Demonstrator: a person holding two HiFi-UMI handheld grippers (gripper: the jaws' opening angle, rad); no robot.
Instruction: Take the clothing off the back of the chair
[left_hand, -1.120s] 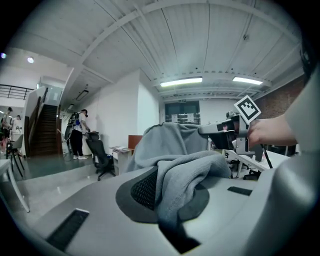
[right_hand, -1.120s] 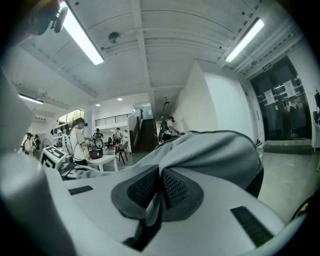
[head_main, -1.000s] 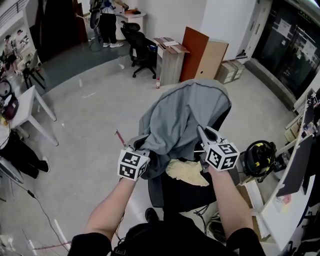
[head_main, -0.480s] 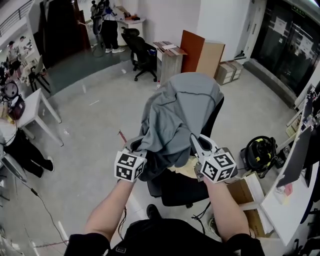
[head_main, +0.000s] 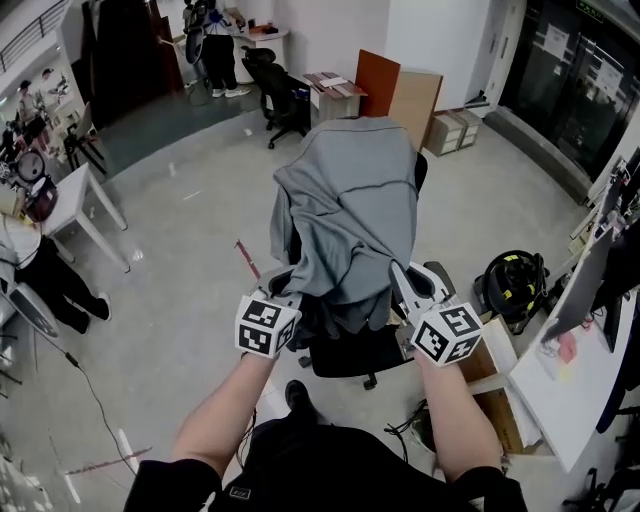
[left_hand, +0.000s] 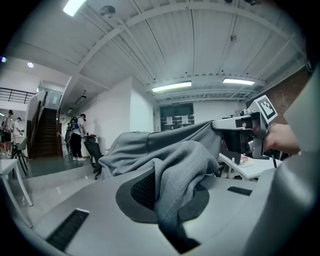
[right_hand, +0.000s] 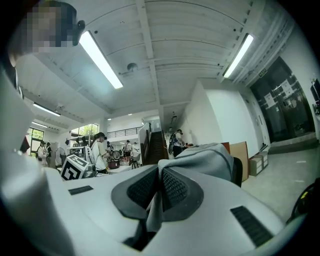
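Observation:
A grey garment (head_main: 350, 215) hangs stretched between both grippers and the back of a black office chair (head_main: 352, 348), its far end still draped over the chair back. My left gripper (head_main: 283, 300) is shut on the garment's near left edge; the bunched grey cloth (left_hand: 177, 170) fills its jaws. My right gripper (head_main: 405, 288) is shut on the near right edge, a thin fold of cloth (right_hand: 157, 197) pinched between its pads. In the left gripper view the garment runs across to the right gripper (left_hand: 240, 132).
A black-and-yellow helmet (head_main: 512, 283) lies on the floor right of the chair, beside a white desk (head_main: 560, 400). Another black chair (head_main: 275, 90), a wooden cabinet (head_main: 335, 95) and boards stand behind. A white table (head_main: 80, 205) stands left. People are at the back.
Both grippers have pulled back toward me with the garment. The cloth has lifted off the seat and now stretches taut from the chair back; the chair looks farther away.

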